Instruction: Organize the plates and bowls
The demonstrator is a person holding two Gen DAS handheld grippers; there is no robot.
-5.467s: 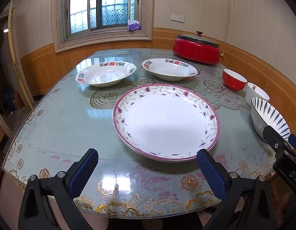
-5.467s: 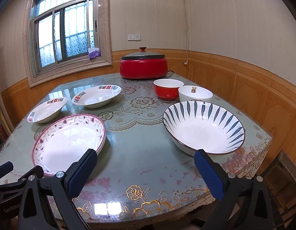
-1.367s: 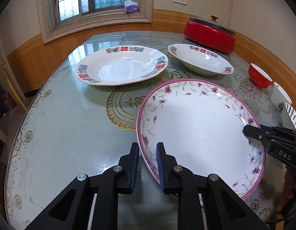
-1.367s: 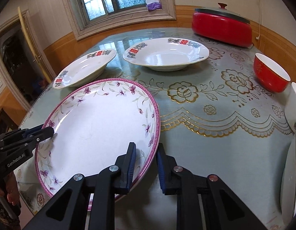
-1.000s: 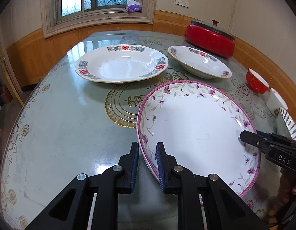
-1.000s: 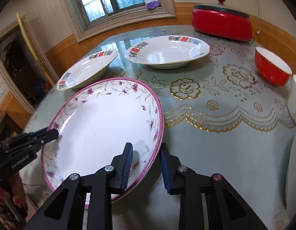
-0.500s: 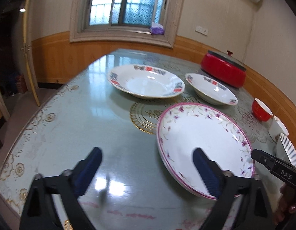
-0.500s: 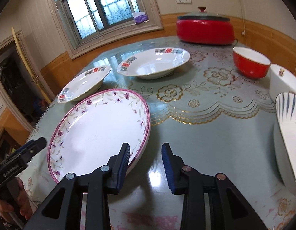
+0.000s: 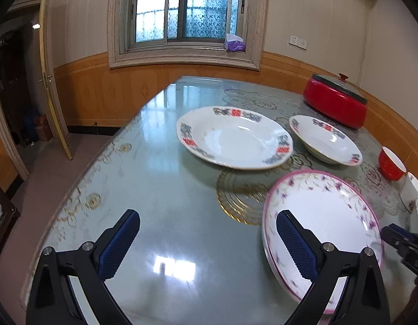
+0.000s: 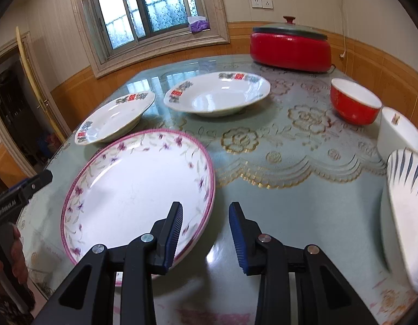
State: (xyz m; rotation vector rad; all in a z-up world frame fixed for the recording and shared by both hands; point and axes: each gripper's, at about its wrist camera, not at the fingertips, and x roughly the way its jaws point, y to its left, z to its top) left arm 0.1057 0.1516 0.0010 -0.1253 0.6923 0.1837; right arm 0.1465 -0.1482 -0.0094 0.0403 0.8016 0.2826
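— Where is the floral plate [image 10: 133, 187] from your claws?

— It lies flat on the desk [image 9: 165, 189]. Your right claw [image 10: 205, 230] stands partly apart, its left pad over the rim, gripping nothing. Your left claw [image 9: 207, 239] is wide apart — the plate is under its right pad.

— And the room?

— Glass-topped desk, window [image 9: 187, 8] behind.

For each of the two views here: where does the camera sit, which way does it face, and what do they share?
Left wrist: on the left gripper, jaws wide, facing the window across the glass-topped table; right gripper's tip at right.
Right wrist: on the right gripper, jaws partly open, empty, facing the lidded red pot; left gripper and a hand at left.
Shared: the pink-rimmed floral plate.
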